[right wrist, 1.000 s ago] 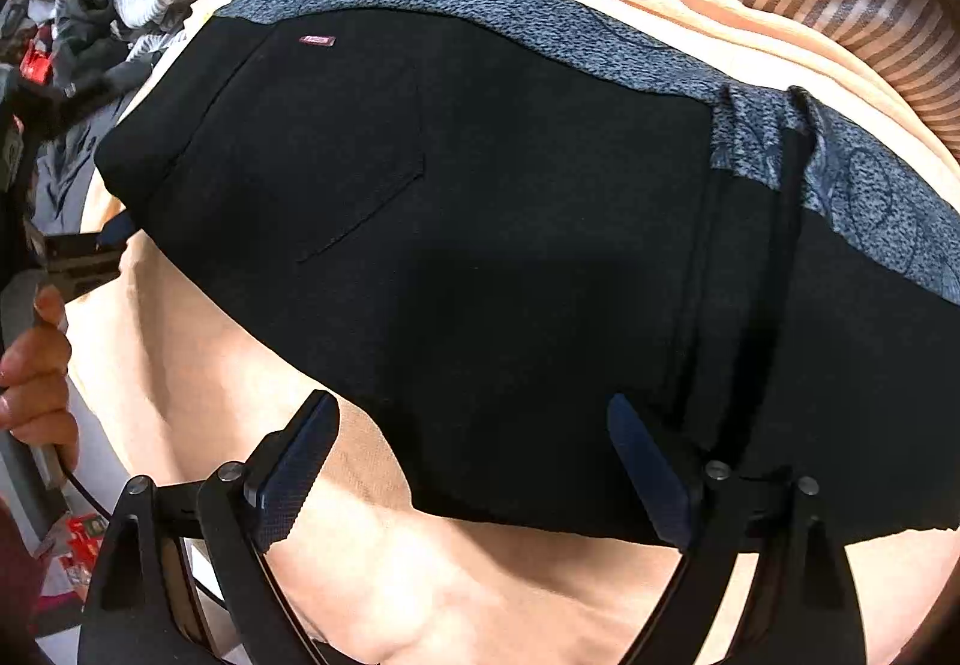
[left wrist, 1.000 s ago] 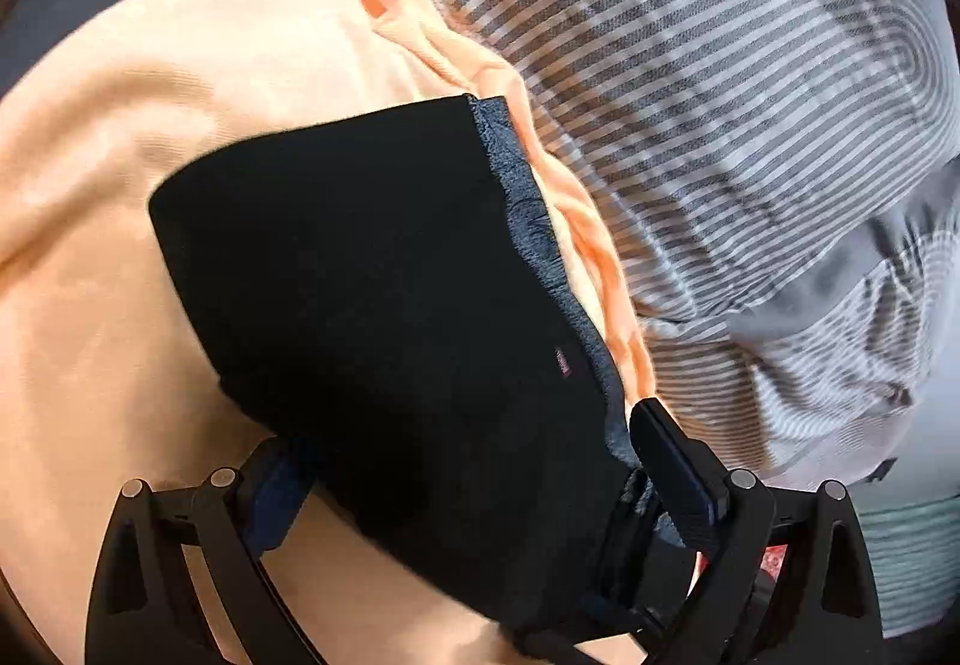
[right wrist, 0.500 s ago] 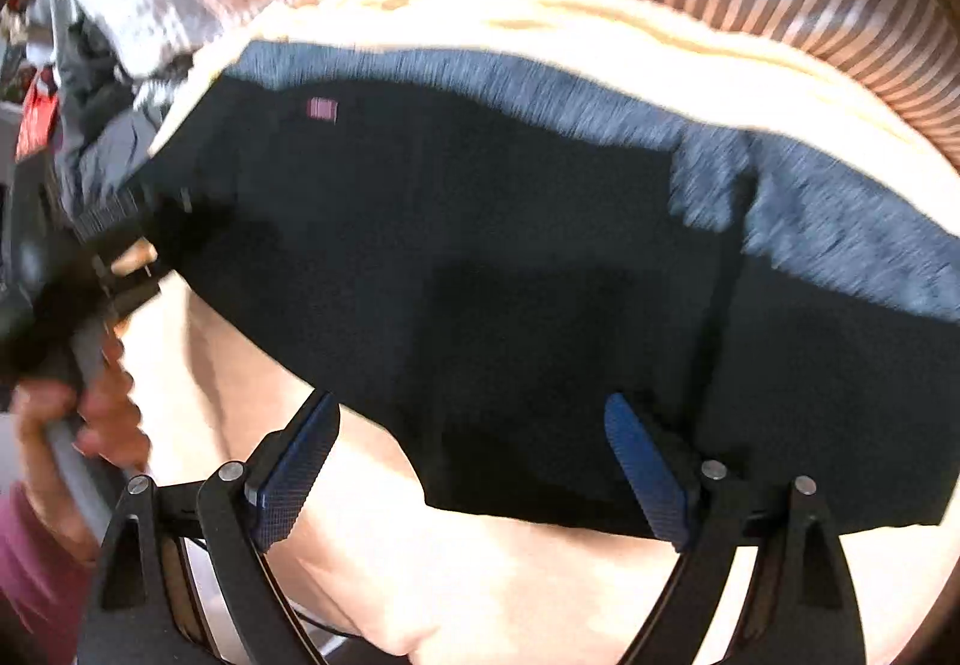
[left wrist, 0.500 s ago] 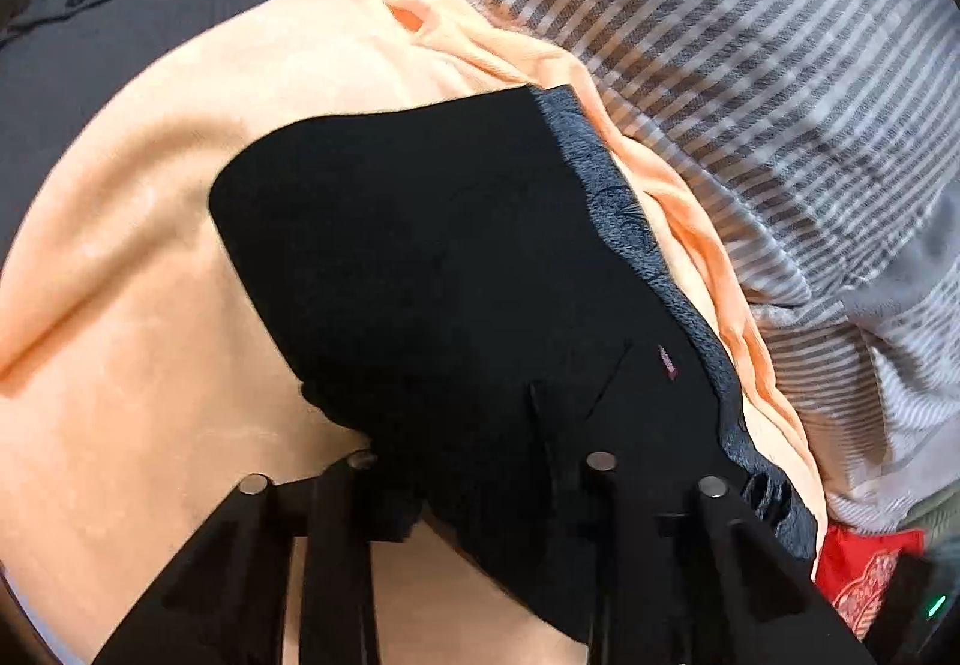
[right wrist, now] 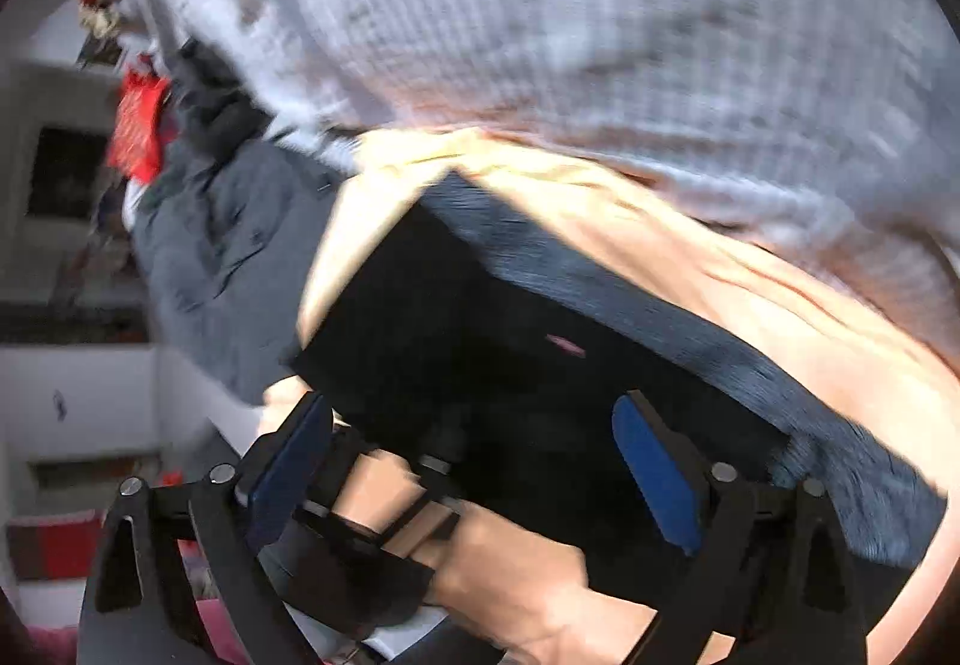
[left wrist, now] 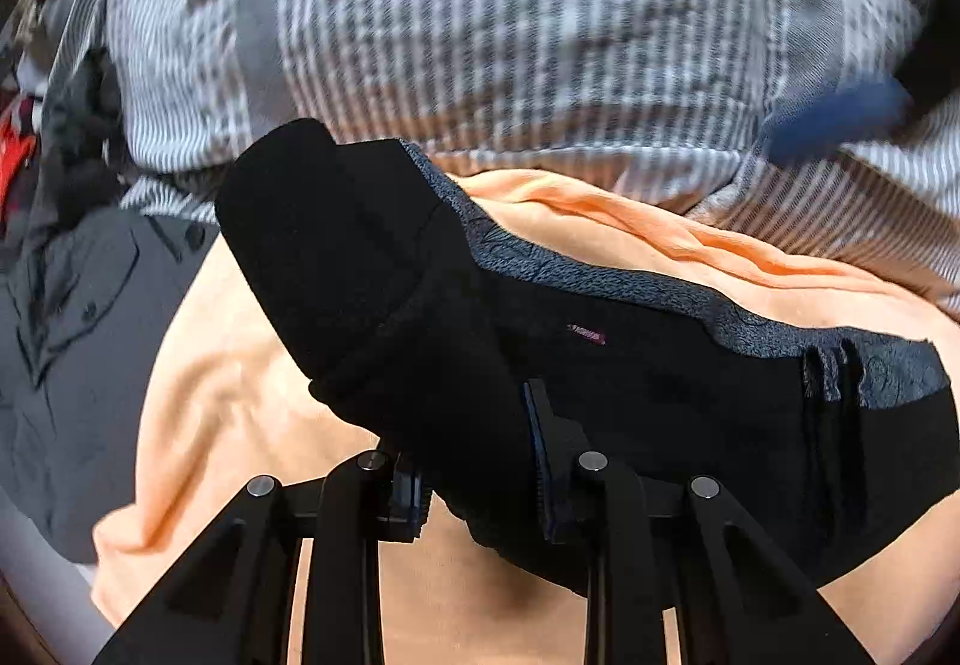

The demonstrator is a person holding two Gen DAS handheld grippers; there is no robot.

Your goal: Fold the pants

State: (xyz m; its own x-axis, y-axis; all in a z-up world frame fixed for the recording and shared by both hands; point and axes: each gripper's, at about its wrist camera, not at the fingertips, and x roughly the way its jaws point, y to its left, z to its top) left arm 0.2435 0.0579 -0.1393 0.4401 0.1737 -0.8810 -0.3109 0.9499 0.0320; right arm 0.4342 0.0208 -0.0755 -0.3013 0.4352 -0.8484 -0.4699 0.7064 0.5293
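Observation:
The black pants (left wrist: 660, 395) with a grey patterned waistband (left wrist: 600, 281) lie on an orange cloth (left wrist: 240, 395). My left gripper (left wrist: 480, 461) is shut on the near edge of the pants, with a thick fold of black fabric bunched between its pads. One end of the pants is rolled up at the left (left wrist: 288, 197). In the blurred right wrist view the pants (right wrist: 480, 341) fill the middle. My right gripper (right wrist: 474, 467) is open and empty above them. The left gripper and the hand holding it show between its fingers.
A grey-and-white striped duvet (left wrist: 510, 35) lies behind the orange cloth. A grey buttoned garment (left wrist: 72, 317) lies at the left. Red items (right wrist: 135, 125) and shelving stand at the far left of the right wrist view.
My left gripper has shut on the pants' edge and swung round, bunching fabric. My right gripper has stayed open and swept left over the pants, now blurred.

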